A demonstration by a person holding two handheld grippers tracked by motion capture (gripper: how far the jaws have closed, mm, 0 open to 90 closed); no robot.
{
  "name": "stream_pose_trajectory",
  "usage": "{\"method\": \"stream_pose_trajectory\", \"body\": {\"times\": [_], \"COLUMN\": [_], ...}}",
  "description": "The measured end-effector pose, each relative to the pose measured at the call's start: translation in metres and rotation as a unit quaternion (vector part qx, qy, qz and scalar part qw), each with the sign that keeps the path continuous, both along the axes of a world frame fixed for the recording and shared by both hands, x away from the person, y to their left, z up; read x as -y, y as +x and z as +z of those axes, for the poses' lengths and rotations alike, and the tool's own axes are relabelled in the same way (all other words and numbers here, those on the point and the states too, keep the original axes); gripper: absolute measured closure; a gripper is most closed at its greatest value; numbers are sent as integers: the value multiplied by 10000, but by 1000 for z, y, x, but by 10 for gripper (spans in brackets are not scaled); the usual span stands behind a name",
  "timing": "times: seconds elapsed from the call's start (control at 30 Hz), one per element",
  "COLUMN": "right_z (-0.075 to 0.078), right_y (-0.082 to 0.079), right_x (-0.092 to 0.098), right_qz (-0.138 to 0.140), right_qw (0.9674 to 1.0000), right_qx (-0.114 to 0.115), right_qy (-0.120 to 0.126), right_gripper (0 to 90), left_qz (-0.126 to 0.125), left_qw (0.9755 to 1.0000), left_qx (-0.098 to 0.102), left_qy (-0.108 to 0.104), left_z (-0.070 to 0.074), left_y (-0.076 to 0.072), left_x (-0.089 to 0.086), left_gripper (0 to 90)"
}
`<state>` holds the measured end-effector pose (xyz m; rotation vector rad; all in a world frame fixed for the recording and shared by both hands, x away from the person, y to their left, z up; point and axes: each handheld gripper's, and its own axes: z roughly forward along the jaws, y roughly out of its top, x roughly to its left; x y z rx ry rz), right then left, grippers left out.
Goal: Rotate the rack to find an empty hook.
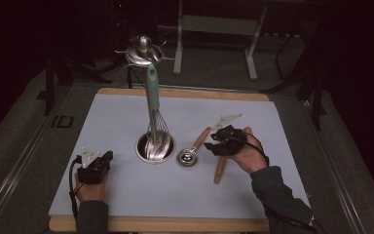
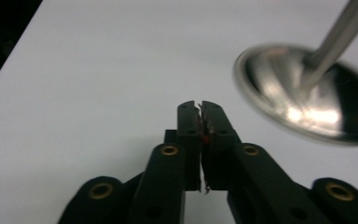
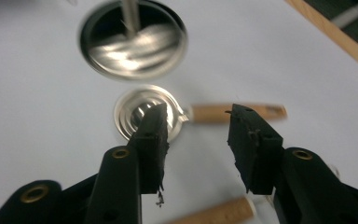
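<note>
Over the white table (image 1: 126, 204), my right gripper (image 3: 198, 140) hovers with its fingers (image 3: 151, 140) spread and empty, above the junction of a measuring spoon's (image 1: 187, 157) steel bowl and wooden handle. It lies just right of the steel cup (image 1: 155, 146) holding the whisk (image 1: 152, 97). Left gripper (image 2: 200, 112): fingers pressed together on nothing, resting apart. Risks: one finger sits over the bowl, so closing may skid off metal; a second wooden handle (image 1: 219, 169) lies close and could be nudged.

The steel cup (image 2: 307, 93) is blurred and cut off by the left gripper view's right edge.
</note>
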<state>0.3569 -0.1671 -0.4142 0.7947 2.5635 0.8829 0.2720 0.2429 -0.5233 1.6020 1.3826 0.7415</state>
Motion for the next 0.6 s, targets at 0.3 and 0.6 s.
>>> {"method": "stream_pose_trajectory", "body": {"times": [0.3,0.6], "right_z": [-36,-63], "right_y": [-9,-15], "right_x": [37,65], "right_qz": [-476,-880], "right_qw": [9984,9940], "right_qx": [-212,-440], "right_qy": [241,487], "right_gripper": [528,508], "left_qz": [-78,-328], "left_qw": [9931,9744], "left_qx": [1003,2008], "left_qy": [-606,-959], "left_z": [45,110], "left_y": [-13,-16], "left_x": [11,30], "left_gripper": [896,892]}}
